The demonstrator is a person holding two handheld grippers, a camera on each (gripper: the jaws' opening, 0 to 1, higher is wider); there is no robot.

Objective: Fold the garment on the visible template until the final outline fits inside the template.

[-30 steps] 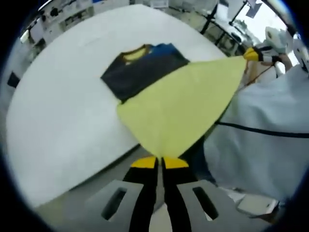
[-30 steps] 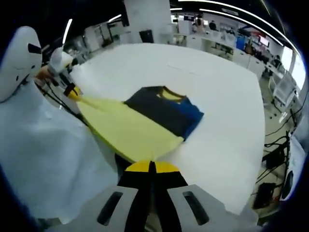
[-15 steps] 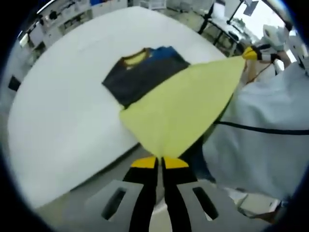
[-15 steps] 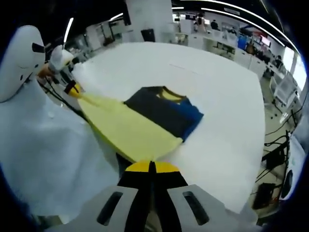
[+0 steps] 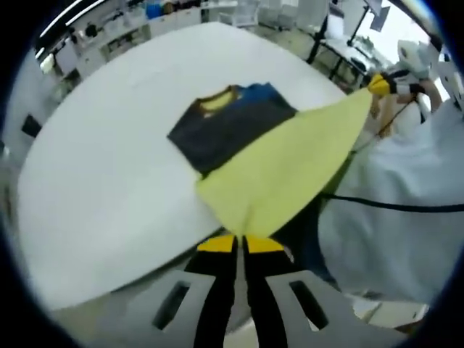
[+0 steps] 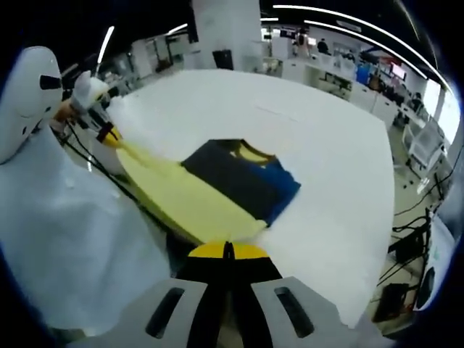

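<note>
In the left gripper view, the left gripper (image 5: pixel 241 243) is seen nearest, its yellow-tipped jaws pressed together on one corner of the garment's yellow hem. From that pinch the yellow part of the garment (image 5: pixel 286 170) is stretched up and away, lifted off the white table (image 5: pixel 94 181) and reaching out past the table's near edge. Beyond the yellow part, the dark and blue upper part of the garment (image 5: pixel 232 123) is laid flat on the table, near its middle, with a yellow collar at its far end. The other hem corner is held at the right gripper (image 5: pixel 380 85), seen far to the right of the garment, its jaws closed on the cloth. A white-clad person (image 5: pixel 406 210) is seen beside the table, to the right of the garment, with a black cable running across the white clothing.

In the right gripper view, the right gripper (image 6: pixel 228 250) is seen nearest, its jaws shut on the near corner of the yellow hem. The yellow part (image 6: pixel 177 199) is drawn taut leftward to the left gripper (image 6: pixel 109 136), which is closed on the far corner. The dark upper part (image 6: pixel 243 177) is seen flat on the table (image 6: pixel 326 145) beyond the hem. No template outline can be made out on the table. Desks and ceiling lights are seen farthest off.
</note>
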